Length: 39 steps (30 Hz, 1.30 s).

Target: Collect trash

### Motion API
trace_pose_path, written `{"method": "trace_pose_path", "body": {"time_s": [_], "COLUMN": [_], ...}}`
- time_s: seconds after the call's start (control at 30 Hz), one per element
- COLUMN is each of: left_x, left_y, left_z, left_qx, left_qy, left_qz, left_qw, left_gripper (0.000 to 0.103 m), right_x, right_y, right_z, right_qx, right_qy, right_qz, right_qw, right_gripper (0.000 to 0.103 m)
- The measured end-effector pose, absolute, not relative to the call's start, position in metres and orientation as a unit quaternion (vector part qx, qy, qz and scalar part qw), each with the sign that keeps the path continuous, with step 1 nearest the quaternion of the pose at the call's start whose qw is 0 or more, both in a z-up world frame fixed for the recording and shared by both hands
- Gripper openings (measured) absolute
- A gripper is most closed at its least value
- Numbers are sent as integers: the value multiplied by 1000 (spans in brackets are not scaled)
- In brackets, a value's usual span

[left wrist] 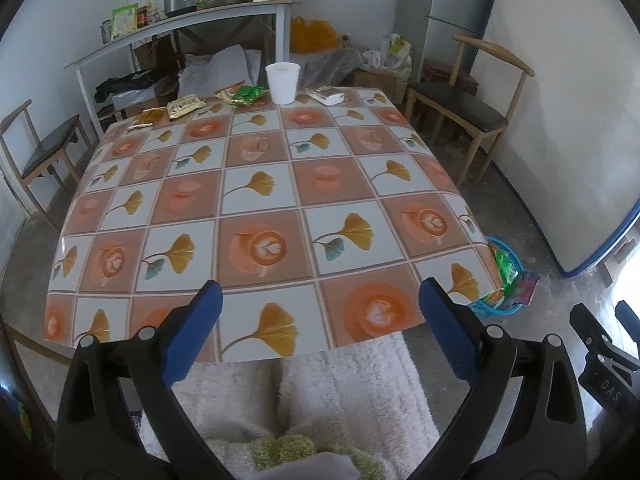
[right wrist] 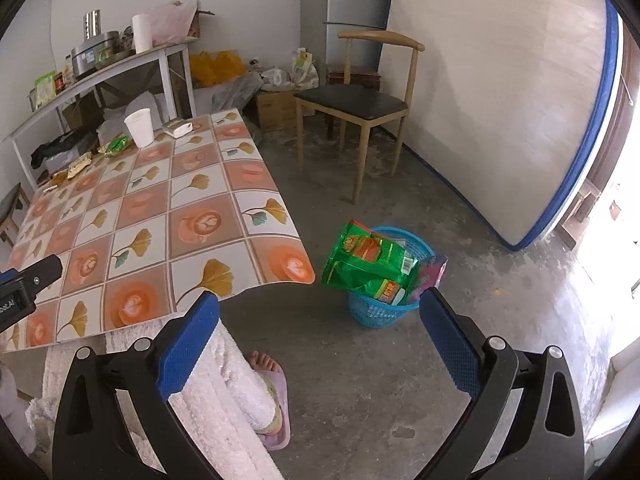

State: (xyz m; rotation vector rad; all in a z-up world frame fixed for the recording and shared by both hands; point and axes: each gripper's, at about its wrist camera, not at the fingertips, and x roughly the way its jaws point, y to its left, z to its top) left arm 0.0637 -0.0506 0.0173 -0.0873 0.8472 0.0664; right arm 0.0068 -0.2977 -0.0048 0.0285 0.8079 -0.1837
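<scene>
**Both grippers empty; wrappers remain at far table edge**

Left wrist view. The left gripper (left wrist: 320,328) hangs over the near edge of the table (left wrist: 264,200), jaws spread wide with nothing between them. The remaining trash lies along the far edge, from about 10 to 12 o'clock: a green wrapper (left wrist: 249,94), a yellow wrapper (left wrist: 184,106) to its left and a small orange wrapper (left wrist: 149,117) further left. A white paper cup (left wrist: 283,82) stands upright just beside the green wrapper, and a white packet (left wrist: 326,94) lies at 1 o'clock. The blue basket (left wrist: 502,280) shows on the floor at 4 o'clock, partly hidden by the table corner.

Right wrist view. The right gripper (right wrist: 320,328) is held off the table's side over bare floor, jaws spread and empty. The basket (right wrist: 384,280) sits at 1 o'clock of the jaws, already holding a large green bag (right wrist: 366,260) and a purple wrapper (right wrist: 432,270), both protruding above the rim. The table litter appears at 10 o'clock, well apart from this gripper.

Assessment. The step in hand appears to be the reach for the next wrapper. Recommended: carry the gripper across to the far edge, come down flat over one wrapper, close on a raised fold rather than the flat film, and keep clear of the cup, which would tip easily. Release low over the basket, since its contents stand high.
</scene>
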Motion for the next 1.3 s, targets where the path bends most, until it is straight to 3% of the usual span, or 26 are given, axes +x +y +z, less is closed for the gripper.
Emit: {"method": "trace_pose_path", "body": {"time_s": [1.3], "left_x": [61], "left_y": [-22], "left_z": [11], "left_qx": [-31], "left_qy": [423], "left_qz": [64], "left_qw": [903], "left_gripper": [95], "right_x": [15], "right_y": [-280], "right_z": [-7], "right_qx": [-23], "right_qy": [404], "right_qz": [-75], "right_qw": [911], "right_gripper": [97]}}
